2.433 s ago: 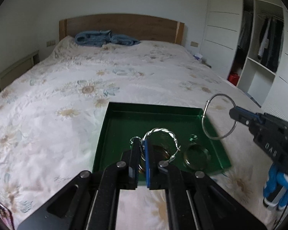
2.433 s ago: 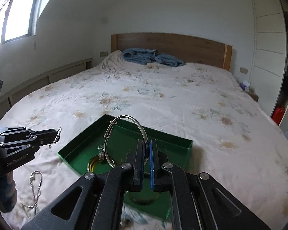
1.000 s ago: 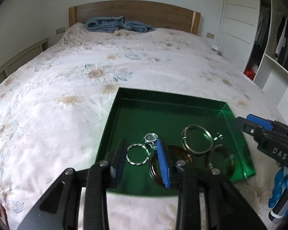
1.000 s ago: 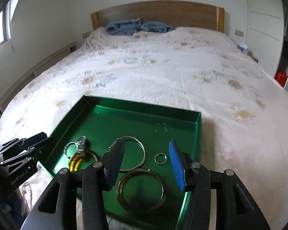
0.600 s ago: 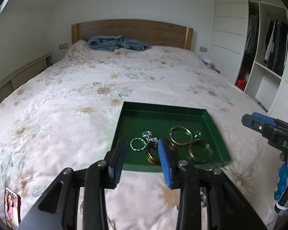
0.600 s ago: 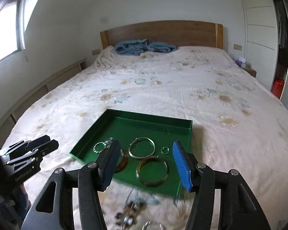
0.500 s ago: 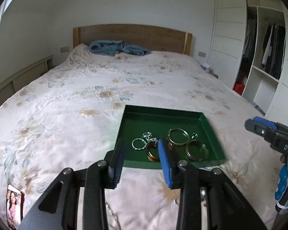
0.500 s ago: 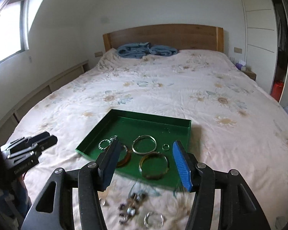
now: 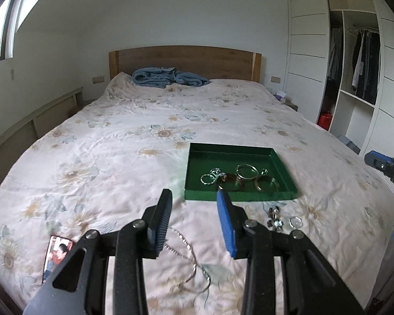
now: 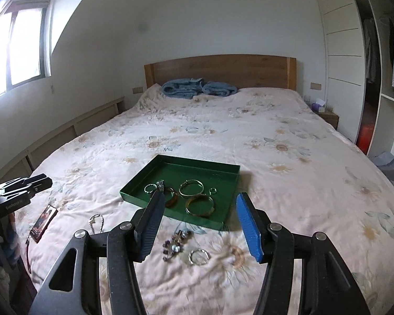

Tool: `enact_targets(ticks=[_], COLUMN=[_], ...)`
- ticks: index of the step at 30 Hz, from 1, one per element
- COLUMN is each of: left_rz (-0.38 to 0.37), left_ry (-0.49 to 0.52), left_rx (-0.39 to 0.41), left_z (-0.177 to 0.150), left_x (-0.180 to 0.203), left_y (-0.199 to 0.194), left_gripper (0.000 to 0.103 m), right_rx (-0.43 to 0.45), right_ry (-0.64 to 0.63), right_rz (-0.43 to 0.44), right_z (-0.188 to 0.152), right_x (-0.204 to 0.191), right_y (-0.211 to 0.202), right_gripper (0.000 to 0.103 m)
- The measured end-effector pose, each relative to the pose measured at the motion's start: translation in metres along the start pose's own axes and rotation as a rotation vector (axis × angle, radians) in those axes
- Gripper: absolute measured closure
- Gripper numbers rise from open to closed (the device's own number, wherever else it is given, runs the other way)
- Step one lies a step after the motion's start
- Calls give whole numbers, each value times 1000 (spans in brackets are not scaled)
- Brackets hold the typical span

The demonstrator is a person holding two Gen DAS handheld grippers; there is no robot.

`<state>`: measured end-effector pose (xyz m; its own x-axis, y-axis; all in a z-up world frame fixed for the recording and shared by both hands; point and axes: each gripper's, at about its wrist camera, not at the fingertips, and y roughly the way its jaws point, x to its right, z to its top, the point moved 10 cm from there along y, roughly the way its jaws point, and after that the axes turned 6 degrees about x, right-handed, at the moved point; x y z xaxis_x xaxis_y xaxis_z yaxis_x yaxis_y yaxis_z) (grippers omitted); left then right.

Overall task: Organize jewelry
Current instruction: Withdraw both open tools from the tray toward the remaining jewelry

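Note:
A green tray (image 9: 233, 148) (image 10: 197, 161) lies on the flowered bed. Inside it are a silver bangle (image 10: 191, 187), a gold bangle (image 10: 199, 204), an amber bangle (image 10: 170, 193), a twisted silver ring (image 10: 151, 188) and a small ring (image 10: 212, 190). On the cover in front of the tray lie a bead bracelet (image 10: 176, 241), a silver ring (image 10: 198, 257) and a chain (image 9: 186, 262). My left gripper (image 9: 193, 193) and right gripper (image 10: 200, 195) hover above the bed's near end, short of the tray. Both are open and hold nothing.
A phone with a picture on it (image 9: 57, 257) lies near the bed's left front edge. A folded blue blanket (image 9: 168, 77) sits by the wooden headboard (image 9: 183, 60). An open wardrobe (image 9: 354, 84) stands to the right, and a low ledge runs along the left wall.
Both grippers let go of the silver pieces into the tray, opened, then drew back and up. The tray looks smaller and the loose jewelry in front of it has come into view.

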<state>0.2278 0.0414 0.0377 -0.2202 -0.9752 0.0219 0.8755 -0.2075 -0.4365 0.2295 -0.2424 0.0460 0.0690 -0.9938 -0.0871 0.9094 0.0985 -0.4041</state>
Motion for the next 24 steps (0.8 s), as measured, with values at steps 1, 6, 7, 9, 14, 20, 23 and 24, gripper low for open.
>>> enact_targets(ticks=[1,6,7,9,14,20,23,24], left_rz=[4,9,9,9,5,-14,-34,-39], left_ry=[7,3,-3,-16,-20,3,20,24], left_rx=[2,-15,-21,-37,-71,-104,-125,-131], left_z=[-2,-13,-16,-22,-40,-56,-64,-66], left_x=[0,2,2,5,17,38,48,51], left_y=[-7,-22,-23,-23,-16,-1,8,11], left_gripper=[68,64,64,62,57,57,57,57], right_rx=[4,18,21,22,7,-26,-43,-48], right_ry=[-1,-2,1,8,20,31,28,28], right_rz=[0,-6,-5,-4,-8,-5,-2,0], right_z=[-1,-10,-11,-15,-27,-43,-50,-52], right_x=[2,13,15,19,31,38,40,41], right_y=[-5,-29,-33,-36,-38,-28,-21,-19], right_gripper=[47,47,47,47,47,47,47,47])
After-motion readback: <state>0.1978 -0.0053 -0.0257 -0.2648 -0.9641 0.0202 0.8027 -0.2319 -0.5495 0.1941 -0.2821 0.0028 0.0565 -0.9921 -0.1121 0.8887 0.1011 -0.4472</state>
